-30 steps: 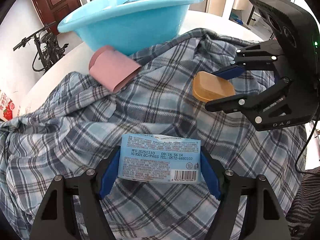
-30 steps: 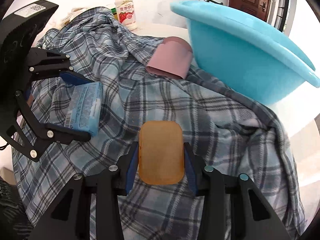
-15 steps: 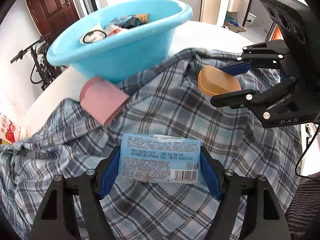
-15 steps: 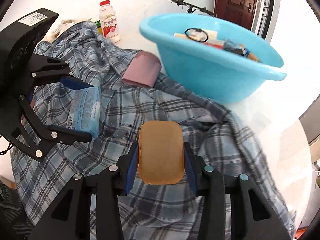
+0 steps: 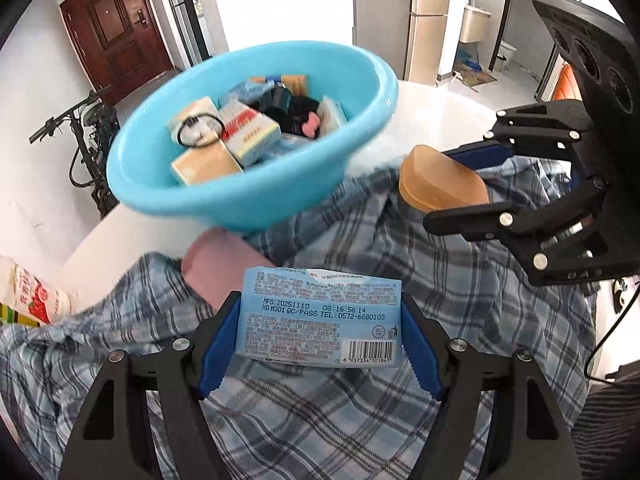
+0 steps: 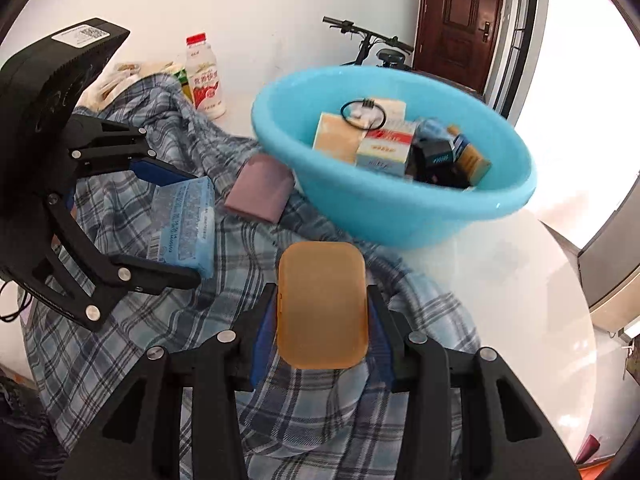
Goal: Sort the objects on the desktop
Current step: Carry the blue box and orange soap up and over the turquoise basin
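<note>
Ahead of both grippers, the white round worktop (image 6: 500,292) carries a rumpled blue plaid shirt (image 5: 360,420) that spreads beneath them, and beyond the shirt stands the light-blue plastic basin (image 5: 248,200), already holding small boxes, a black hair tie and other sorted bits. A folded pink cloth (image 6: 260,190) lies on the shirt just in front of the basin, between it and the left gripper, and a strawberry milk bottle (image 6: 204,78) stands farther off beside the shirt's far edge. The left gripper (image 5: 320,332) is clamped on a blue wet-wipes pack (image 5: 322,316), its blue pads pressing the pack's two short ends, with the pack clear of the shirt. The right gripper (image 6: 322,320) is clamped on an amber bar of soap (image 6: 322,304), likewise held off the cloth. The step in hand looks like the carry: both items are lifted and facing the basin. The next move likely calls for bringing each gripper over the basin's rim, past the pink cloth, and then parting the jaws so pack and soap drop among the boxes without the two grippers colliding.
</note>
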`<state>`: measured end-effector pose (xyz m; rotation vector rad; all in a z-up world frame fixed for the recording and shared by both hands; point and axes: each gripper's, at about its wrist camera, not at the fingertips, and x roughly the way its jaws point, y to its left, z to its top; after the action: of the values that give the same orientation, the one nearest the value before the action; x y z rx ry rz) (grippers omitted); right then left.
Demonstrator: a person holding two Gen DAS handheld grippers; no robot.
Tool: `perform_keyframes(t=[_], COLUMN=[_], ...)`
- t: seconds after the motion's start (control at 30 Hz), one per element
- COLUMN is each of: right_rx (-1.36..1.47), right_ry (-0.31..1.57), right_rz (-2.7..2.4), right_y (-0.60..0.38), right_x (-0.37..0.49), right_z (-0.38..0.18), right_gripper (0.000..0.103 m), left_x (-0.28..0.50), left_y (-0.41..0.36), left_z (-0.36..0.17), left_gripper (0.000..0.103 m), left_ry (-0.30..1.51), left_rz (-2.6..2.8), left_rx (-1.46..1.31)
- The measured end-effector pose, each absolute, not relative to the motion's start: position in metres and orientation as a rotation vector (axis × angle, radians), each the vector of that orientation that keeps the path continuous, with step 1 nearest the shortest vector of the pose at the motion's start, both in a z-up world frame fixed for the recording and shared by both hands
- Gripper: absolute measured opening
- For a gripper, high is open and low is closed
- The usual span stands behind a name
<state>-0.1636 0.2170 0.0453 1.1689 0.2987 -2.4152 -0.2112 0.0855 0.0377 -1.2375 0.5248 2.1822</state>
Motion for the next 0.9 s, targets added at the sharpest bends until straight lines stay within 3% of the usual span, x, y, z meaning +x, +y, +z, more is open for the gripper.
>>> perform_keyframes(t=[0.9], right_rx=[1.057], right_ry=[0.236], right_rz=[-2.571], right_y=[0.233], right_x=[-0.238], right_z=[0.116], right_gripper=[0.041], left_x=[-0.300], left_y=[0.100], left_z=[0.110], left_gripper=[0.077], left_ry=[0.435], left_rz=[2.369], left_rx=[-1.108])
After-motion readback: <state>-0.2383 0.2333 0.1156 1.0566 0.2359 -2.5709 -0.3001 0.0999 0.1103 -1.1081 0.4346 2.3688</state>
